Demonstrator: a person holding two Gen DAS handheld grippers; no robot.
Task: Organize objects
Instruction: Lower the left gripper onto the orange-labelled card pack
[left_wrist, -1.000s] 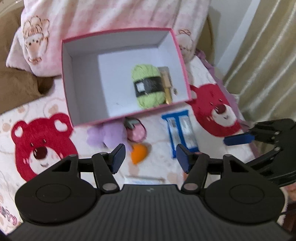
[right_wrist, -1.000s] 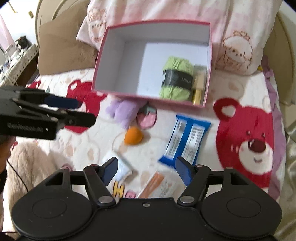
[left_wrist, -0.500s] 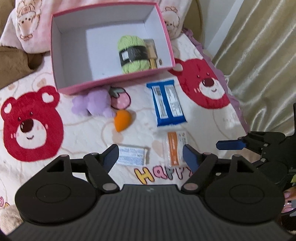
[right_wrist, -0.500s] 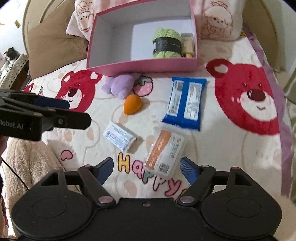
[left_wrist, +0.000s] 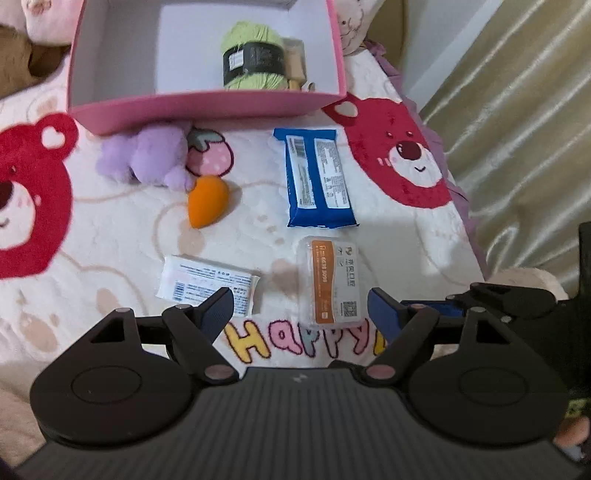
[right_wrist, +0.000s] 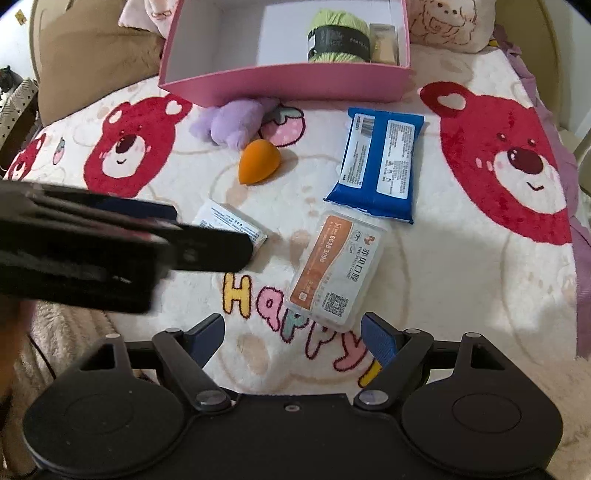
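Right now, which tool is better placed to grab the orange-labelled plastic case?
Probably right. The right tool is open with the orange-labelled case lying just ahead between its fingers; the left tool sits nearer the white packet.

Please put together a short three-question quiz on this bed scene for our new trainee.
1. True or false: the green yarn ball lies inside the pink box.
2. Which item lies nearest the right gripper?
A. orange makeup sponge
B. clear case with the orange label
C. blue wipes pack
3. Fill in: the purple plush toy lies just outside the box, beside the ______ sponge.

Key:
1. True. It lies against the box's right side, next to a small tan item.
2. B. The case lies just ahead of the open gripper, not yet between its fingers.
3. Orange.
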